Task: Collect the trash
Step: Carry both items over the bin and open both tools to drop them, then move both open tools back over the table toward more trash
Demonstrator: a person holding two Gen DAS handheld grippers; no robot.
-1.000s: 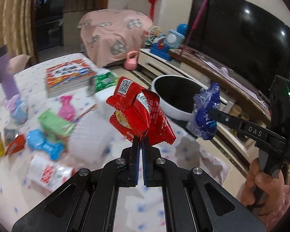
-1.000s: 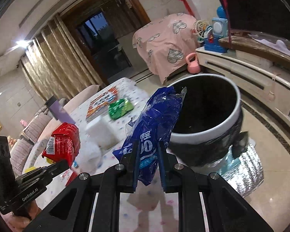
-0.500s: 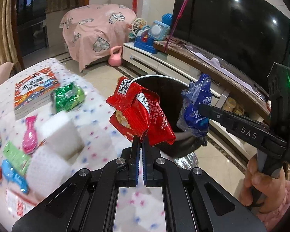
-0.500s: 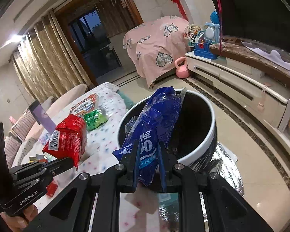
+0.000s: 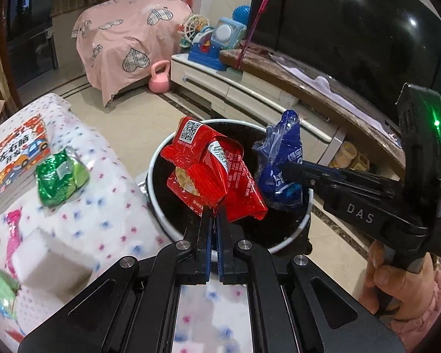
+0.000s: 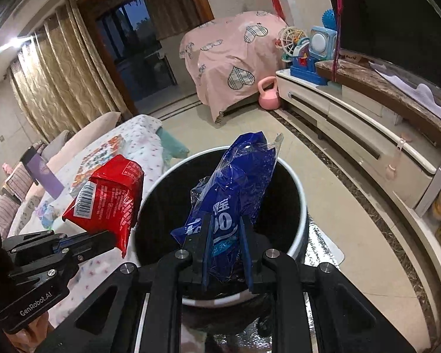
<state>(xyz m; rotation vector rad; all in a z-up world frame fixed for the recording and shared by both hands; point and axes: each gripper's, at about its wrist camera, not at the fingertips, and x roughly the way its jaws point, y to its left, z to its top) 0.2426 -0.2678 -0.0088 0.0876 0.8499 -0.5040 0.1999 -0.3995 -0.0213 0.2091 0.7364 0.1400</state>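
Left gripper [image 5: 214,216] jaws nearly touching, pinching crumpled red foil snack wrapper [image 5: 211,170]. Right gripper [image 6: 225,229] clamped w/ narrow gap on crinkled blue plastic wrapper [image 6: 235,188]. Both over round black white-rimmed bin [image 6: 294,182].

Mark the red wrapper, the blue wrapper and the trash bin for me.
red wrapper [image 5: 217,173]: left wrist view, crumpled middle of the pack.
blue wrapper [image 6: 235,188]: right wrist view, middle of the bag above the jaws.
trash bin [image 6: 301,194]: right wrist view, white rim, right side.
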